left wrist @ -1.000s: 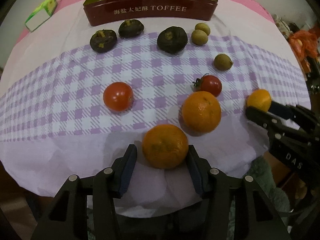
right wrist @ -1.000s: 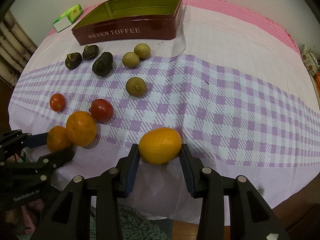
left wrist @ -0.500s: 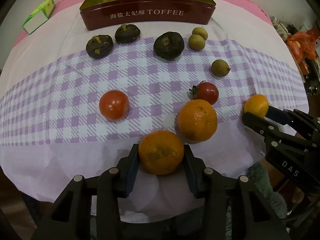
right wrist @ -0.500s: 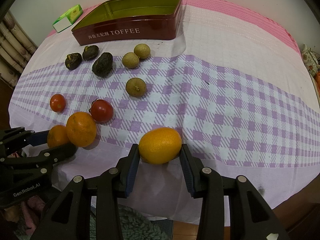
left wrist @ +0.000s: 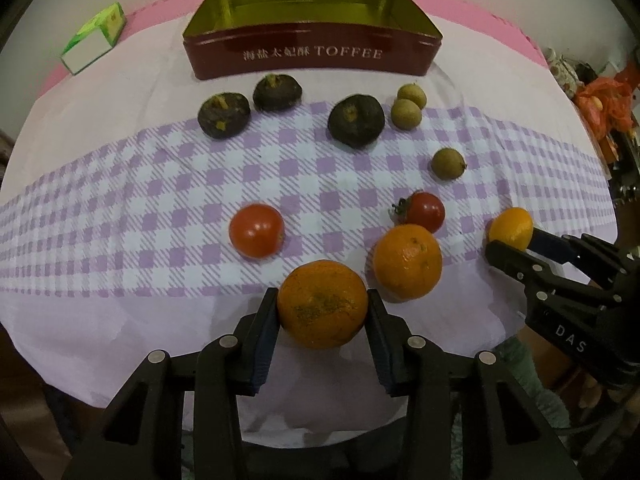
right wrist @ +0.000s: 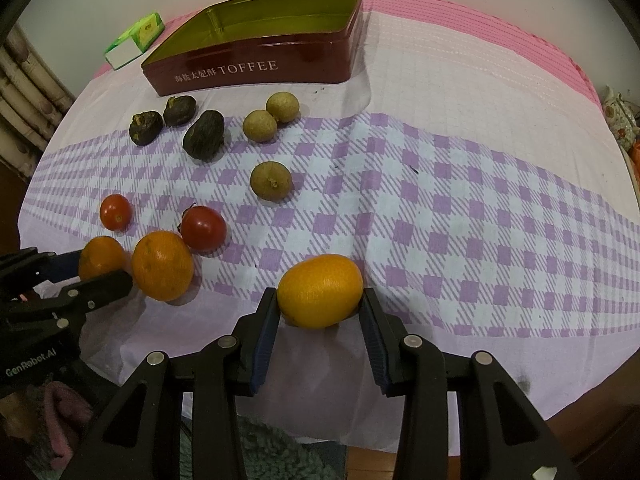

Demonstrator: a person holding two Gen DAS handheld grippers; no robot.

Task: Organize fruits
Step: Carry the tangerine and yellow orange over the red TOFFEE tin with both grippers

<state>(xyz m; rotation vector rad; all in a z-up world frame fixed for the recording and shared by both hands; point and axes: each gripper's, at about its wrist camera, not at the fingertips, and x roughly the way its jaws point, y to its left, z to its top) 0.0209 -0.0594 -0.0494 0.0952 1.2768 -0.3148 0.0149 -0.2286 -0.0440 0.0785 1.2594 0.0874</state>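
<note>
- Right now your left gripper (left wrist: 322,312) has its jaws closed on a mottled orange (left wrist: 322,304); both pads press its sides, and the jaws have just been closing onto it.
- Your right gripper (right wrist: 320,304) holds a smoother, yellower oval citrus (right wrist: 320,290) in narrow jaws, pads against both ends.
- Both held fruits sit at the near edge of the surface, over the pale lilac strip of the tablecloth (right wrist: 460,184).
- Just to the right of your left gripper's orange, a second orange (left wrist: 407,262) rests on the cloth, apart from it; behind that orange and close to it lies a stemmed tomato (left wrist: 424,212).
- Another tomato (left wrist: 256,230) lies further left on the purple check.
- Three small tan longans (right wrist: 271,180) lie in the middle: two together near the tin, one alone closer to you.
- Three dark, wrinkled fruits (left wrist: 355,120) lie in a row in front of the tin.
- At the far side you have the open red TOFFEE tin (left wrist: 308,54), with nothing visible inside it.
- Off to the tin's left lies a green-and-white carton (left wrist: 94,44).
</note>
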